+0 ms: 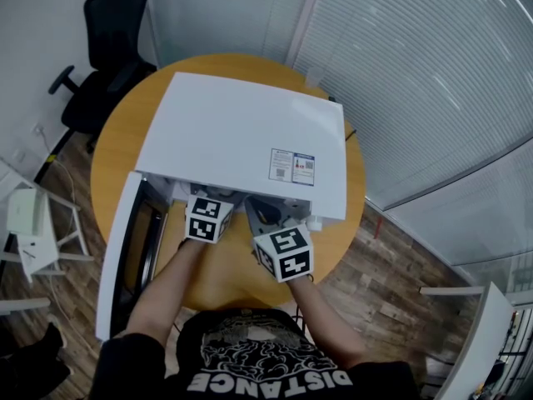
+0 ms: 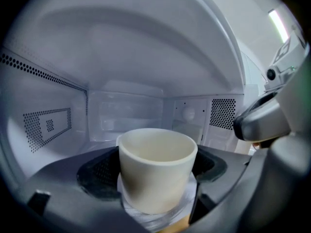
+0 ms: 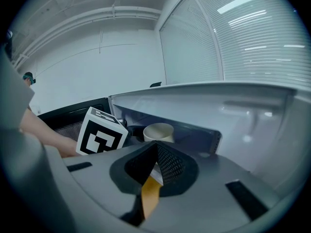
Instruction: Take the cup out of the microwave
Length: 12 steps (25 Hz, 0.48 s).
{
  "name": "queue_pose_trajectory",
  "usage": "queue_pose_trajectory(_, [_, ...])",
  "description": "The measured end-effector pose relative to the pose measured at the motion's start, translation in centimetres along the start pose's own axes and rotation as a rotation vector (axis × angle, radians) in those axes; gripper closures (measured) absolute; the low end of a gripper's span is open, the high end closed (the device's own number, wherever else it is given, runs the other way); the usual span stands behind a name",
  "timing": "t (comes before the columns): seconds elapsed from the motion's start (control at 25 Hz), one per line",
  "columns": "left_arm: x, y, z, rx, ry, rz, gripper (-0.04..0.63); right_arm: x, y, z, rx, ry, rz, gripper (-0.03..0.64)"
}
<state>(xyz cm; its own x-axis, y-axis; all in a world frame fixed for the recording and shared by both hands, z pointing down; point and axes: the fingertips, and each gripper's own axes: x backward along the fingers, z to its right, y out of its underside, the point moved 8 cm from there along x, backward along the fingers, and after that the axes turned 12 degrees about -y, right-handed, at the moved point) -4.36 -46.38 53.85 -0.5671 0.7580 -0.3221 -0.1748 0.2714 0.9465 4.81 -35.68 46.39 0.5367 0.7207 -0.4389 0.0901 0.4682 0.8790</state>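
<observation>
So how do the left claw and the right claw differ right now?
The left claw is inside the microwave, while the right claw sits outside, just in front of the opening. The left claw's jaws are spread and closed on the cup. The right claw's jaws are together and hold nothing. Both claws point toward the microwave's cavity.

An office is suggested. A round wooden table (image 1: 108, 173) is set on wood-look flooring (image 1: 383, 265), and a black swivel chair (image 1: 104, 57) is parked at its far left. Glazed partitions on the far and right sides are covered by white slatted blinds (image 1: 416, 73). Plain white walls (image 3: 121, 62) and ceiling strip lights (image 3: 238, 2) are seen from the right gripper view. A white microwave (image 1: 241, 140) is placed on the table.
</observation>
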Motion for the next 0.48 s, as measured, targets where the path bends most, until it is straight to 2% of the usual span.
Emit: queue_pose_trajectory(0.48, [1.6,-0.1,0.2,0.000,-0.043,0.003,0.158,0.5,-0.1,-0.4,0.019,-0.032,0.009,0.601])
